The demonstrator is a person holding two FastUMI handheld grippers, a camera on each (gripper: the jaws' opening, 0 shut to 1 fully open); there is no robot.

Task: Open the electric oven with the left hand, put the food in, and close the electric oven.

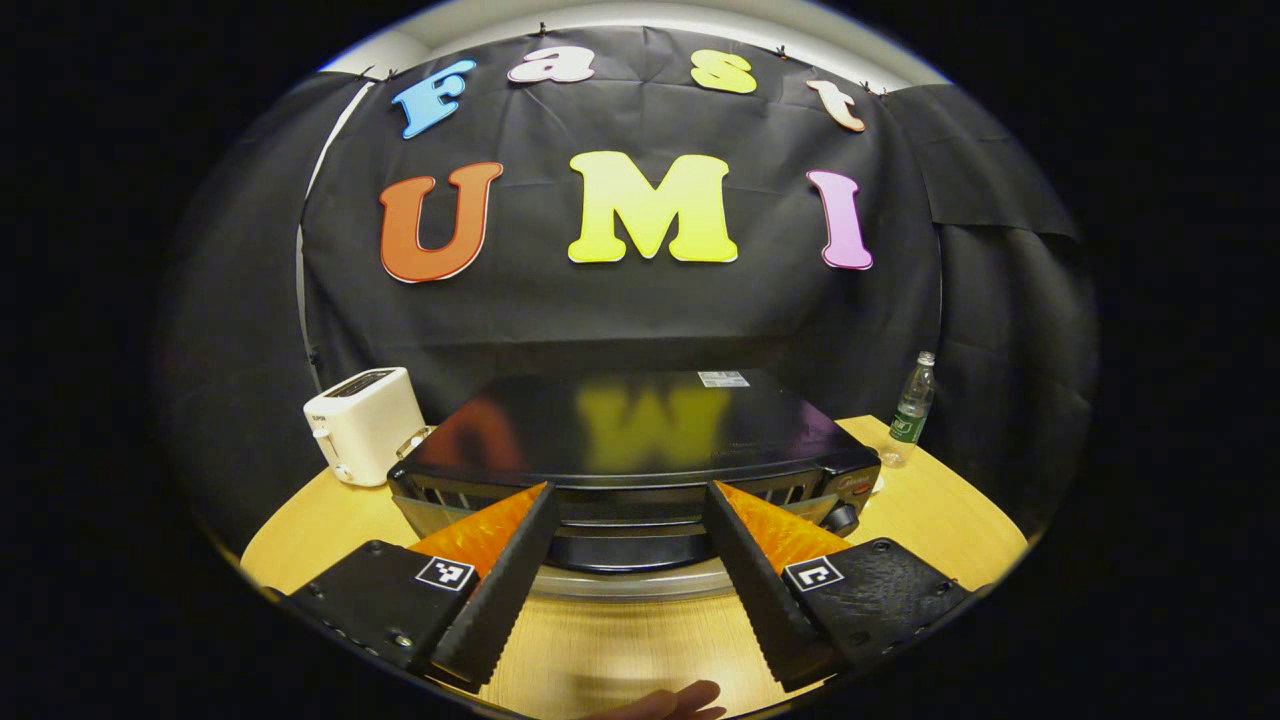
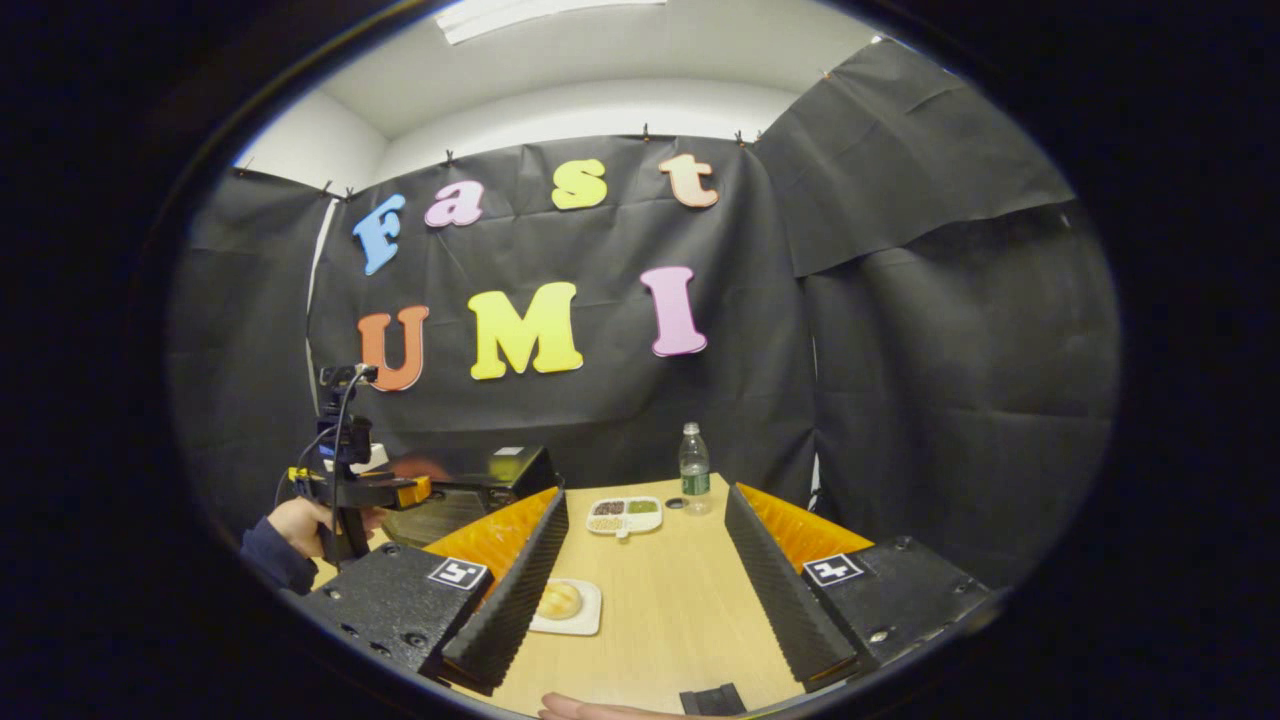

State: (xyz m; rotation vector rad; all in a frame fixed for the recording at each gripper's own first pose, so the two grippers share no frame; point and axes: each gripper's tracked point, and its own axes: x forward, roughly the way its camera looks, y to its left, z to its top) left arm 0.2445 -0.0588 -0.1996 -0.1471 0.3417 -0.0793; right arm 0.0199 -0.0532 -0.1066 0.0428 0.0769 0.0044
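we are viewing the electric oven [image 1: 640,450] front-on, long axis lying crosswise. left gripper [image 1: 628,505] is gaping wide, empty; right gripper [image 2: 645,510] likewise, above the bread [image 2: 558,600].

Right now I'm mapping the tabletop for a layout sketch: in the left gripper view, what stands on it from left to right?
Toaster → electric oven → water bottle.

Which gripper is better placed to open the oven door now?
Left. The left gripper is open and faces the electric oven head on, close to its front. The right gripper points at the table, oven off to its side.
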